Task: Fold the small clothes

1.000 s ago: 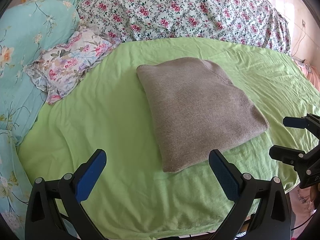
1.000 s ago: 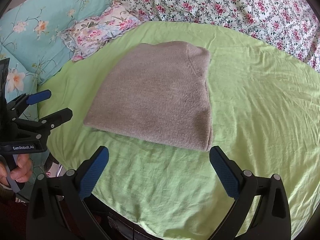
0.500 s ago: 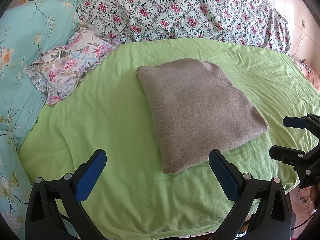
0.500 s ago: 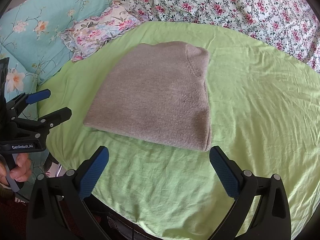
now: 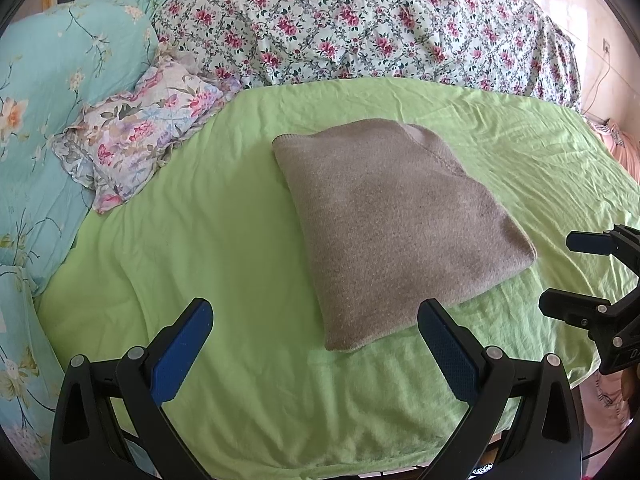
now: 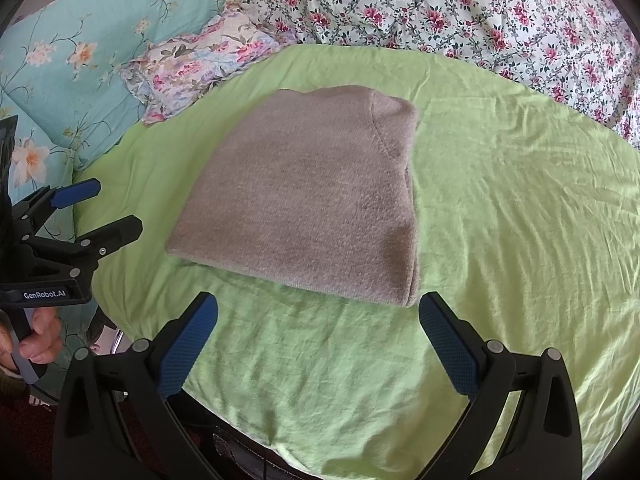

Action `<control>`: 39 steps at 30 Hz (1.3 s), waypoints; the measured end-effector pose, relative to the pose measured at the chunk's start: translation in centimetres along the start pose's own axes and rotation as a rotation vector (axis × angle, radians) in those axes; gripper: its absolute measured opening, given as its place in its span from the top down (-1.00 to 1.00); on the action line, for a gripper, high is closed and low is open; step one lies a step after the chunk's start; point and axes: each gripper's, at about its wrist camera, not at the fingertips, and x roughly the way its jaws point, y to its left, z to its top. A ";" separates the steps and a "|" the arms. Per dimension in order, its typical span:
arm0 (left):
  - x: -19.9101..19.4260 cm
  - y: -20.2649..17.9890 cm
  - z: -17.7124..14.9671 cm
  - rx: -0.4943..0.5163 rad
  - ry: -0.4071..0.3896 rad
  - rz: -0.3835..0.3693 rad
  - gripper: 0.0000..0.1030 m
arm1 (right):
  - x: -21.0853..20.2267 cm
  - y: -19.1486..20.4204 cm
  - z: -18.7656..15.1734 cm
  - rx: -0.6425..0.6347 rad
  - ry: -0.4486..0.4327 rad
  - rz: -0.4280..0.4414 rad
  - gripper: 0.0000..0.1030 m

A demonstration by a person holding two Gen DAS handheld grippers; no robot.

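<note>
The sweater [image 5: 396, 224] lies on the green sheet [image 5: 224, 208] as a compact, squared-off bundle, its layers stacked and its edges fairly even, so by the look of it the folding is done or all but done. In the left wrist view it sits at about one o'clock from the left gripper [image 5: 316, 344], a little beyond the fingertips; in the right wrist view it sits at about eleven to twelve o'clock from the right gripper [image 6: 318, 340], its near edge just ahead of the tips. Both grippers have their jaws spread wide and hold nothing, each hanging over bare sheet near the bed's front edge, apart from the garment. What may be left, judging from this alone, is a light smoothing of the thicker right-hand fold (it looks slightly puffed at the near corner) or moving on to another garment, though no other loose clothing shows. A floral pillow [image 5: 144, 132] lies at ten o'clock, well clear of the sweater, with a rose quilt [image 5: 360, 32] behind.
</note>
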 end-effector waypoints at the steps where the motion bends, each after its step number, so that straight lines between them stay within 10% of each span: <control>1: 0.0 0.0 0.0 0.000 0.000 -0.001 -0.99 | 0.0 0.0 0.0 0.000 0.000 -0.001 -0.95; 39: 0.6 0.3 0.7 -0.007 -0.001 -0.006 -0.99 | 0.1 0.0 0.9 -0.003 -0.011 -0.001 -0.96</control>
